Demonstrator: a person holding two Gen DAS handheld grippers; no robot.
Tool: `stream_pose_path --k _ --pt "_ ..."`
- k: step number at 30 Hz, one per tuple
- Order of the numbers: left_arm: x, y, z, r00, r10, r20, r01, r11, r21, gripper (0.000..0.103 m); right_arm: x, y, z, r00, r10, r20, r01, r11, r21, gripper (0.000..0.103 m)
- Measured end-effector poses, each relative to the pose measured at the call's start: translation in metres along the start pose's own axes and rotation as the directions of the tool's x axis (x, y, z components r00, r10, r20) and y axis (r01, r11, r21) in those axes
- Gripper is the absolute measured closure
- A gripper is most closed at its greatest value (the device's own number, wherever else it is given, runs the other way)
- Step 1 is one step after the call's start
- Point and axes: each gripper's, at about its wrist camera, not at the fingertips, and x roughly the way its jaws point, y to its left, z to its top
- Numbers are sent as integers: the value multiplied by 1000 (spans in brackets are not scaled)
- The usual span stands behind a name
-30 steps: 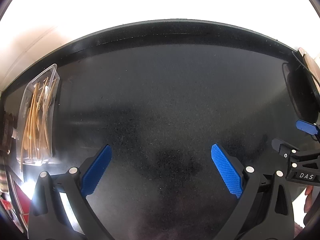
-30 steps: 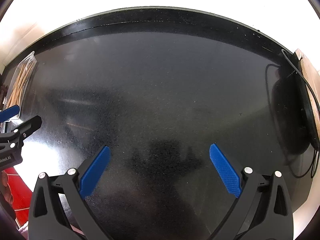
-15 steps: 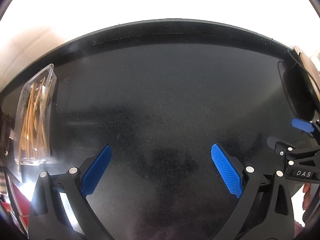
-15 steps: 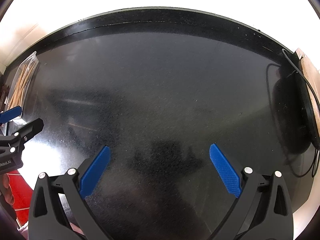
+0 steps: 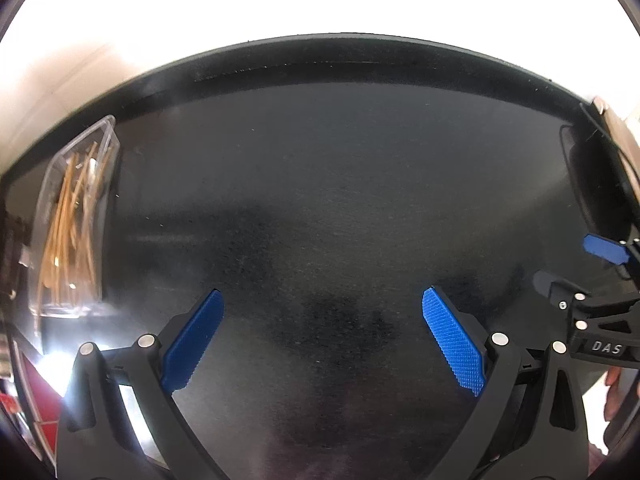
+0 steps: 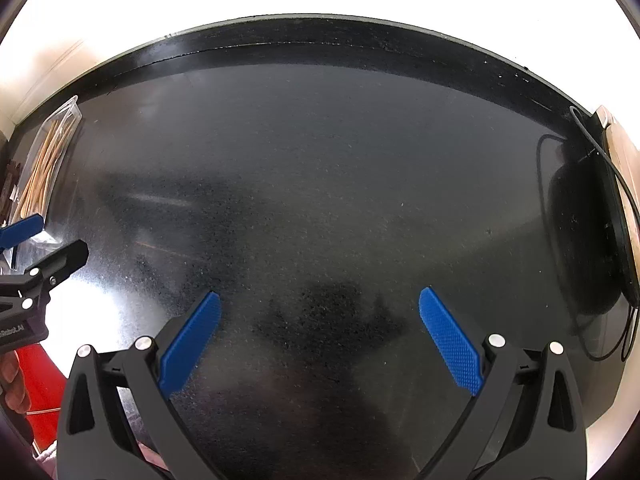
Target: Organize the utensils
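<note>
A clear plastic box (image 5: 74,216) holding several thin wooden utensils lies at the left edge of the black countertop (image 5: 320,184); it also shows in the right wrist view (image 6: 44,164). My left gripper (image 5: 322,300) is open and empty above bare counter, right of the box. My right gripper (image 6: 319,300) is open and empty above bare counter. Each gripper shows at the edge of the other's view: the right one (image 5: 600,280), the left one (image 6: 36,248).
A round black object (image 6: 580,240) with a thin black cable stands against a tan board at the counter's right edge. A raised black ledge (image 6: 320,40) runs along the back. Something red (image 6: 40,384) lies below the counter's left front.
The left wrist view has shifted slightly: the utensil box sits a little lower and nearer the left edge. The right gripper has barely moved. Both jaws stay open.
</note>
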Motion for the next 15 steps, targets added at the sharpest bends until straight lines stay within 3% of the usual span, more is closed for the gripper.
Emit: stream_pose_path --k 4,10,15 --pt "-1 1 1 1000 -9 15 8 1000 4 6 0 0 1 1000 0 -1 0 1000 -1 7" --pt "6 5 3 992 -122 -24 121 992 -44 6 1 -1 3 1000 -1 1 1 1000 6 7" --pt "14 9 4 993 -103 -58 98 992 -76 6 2 -6 4 1000 0 -2 0 1000 12 7"
